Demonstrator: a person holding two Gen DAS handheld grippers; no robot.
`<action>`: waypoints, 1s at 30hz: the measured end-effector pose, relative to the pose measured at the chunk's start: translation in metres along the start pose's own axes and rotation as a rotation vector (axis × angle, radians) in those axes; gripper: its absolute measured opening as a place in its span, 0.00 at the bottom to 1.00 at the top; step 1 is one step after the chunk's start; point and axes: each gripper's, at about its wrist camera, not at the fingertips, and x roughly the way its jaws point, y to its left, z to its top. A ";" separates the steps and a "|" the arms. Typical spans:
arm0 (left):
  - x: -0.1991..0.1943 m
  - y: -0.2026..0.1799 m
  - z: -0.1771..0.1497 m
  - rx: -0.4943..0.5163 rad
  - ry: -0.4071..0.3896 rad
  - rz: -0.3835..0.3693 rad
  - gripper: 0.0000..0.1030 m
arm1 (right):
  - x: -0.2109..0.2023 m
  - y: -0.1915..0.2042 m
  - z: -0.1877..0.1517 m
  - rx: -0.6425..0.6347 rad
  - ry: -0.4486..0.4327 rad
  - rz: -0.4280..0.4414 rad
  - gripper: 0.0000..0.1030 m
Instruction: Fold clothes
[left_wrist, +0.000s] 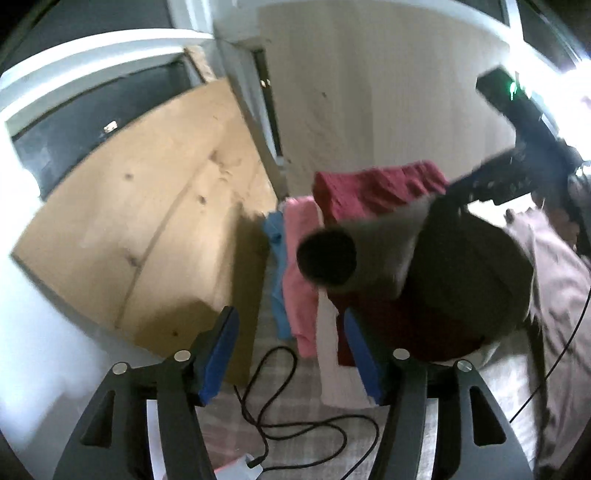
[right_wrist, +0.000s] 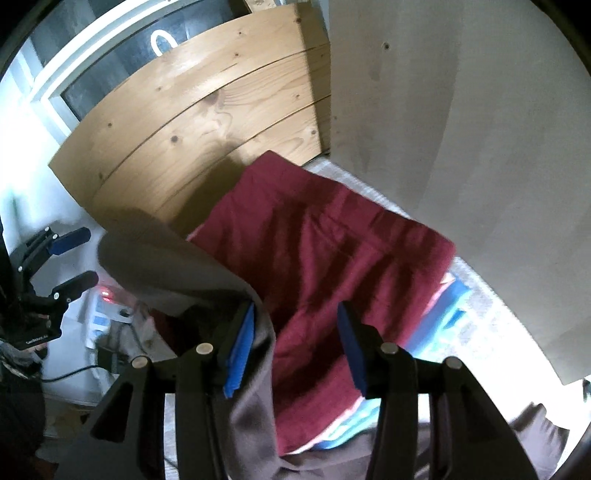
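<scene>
Clearly the work is mid-garment: a grey-brown garment (right_wrist: 177, 254) hangs lifted in the air, one rolled end of it swinging toward the left wrist camera, and its cloth drapes past the inner face of one finger of the right gripper (right_wrist: 295, 343). That gripper's jaws stand wide, so I cannot say it pinches the cloth; the fabric may only be lying over the finger. The left gripper (left_wrist: 291, 354) also has its jaws wide, with nothing between them, and hovers above the checked bed cover (left_wrist: 295, 443). Beyond the lifted piece, at about twelve o'clock in the right wrist view, the dark red garment (right_wrist: 332, 258) lies flat and squared on top of a stack. By colour I count four pieces there: one dark red, one pink (left_wrist: 301, 266), one blue (left_wrist: 277, 258) and one white (left_wrist: 328, 354), plus the one grey-brown piece in the air. One black cable (left_wrist: 273, 402) loops at six o'clock, and a wooden board (left_wrist: 140, 221) stands at ten. I judge the next move needs a sure pinch on the hanging cloth by both grippers before it can be laid flat.
</scene>
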 end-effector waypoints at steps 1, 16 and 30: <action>0.005 -0.001 0.001 0.007 0.009 -0.012 0.55 | 0.000 0.000 -0.002 -0.004 -0.002 -0.008 0.43; 0.037 -0.034 0.049 0.107 0.048 -0.246 0.51 | 0.005 -0.004 -0.016 0.005 -0.013 -0.019 0.43; -0.052 -0.010 0.038 0.105 0.006 -0.264 0.03 | -0.038 -0.023 -0.047 0.009 -0.095 0.144 0.52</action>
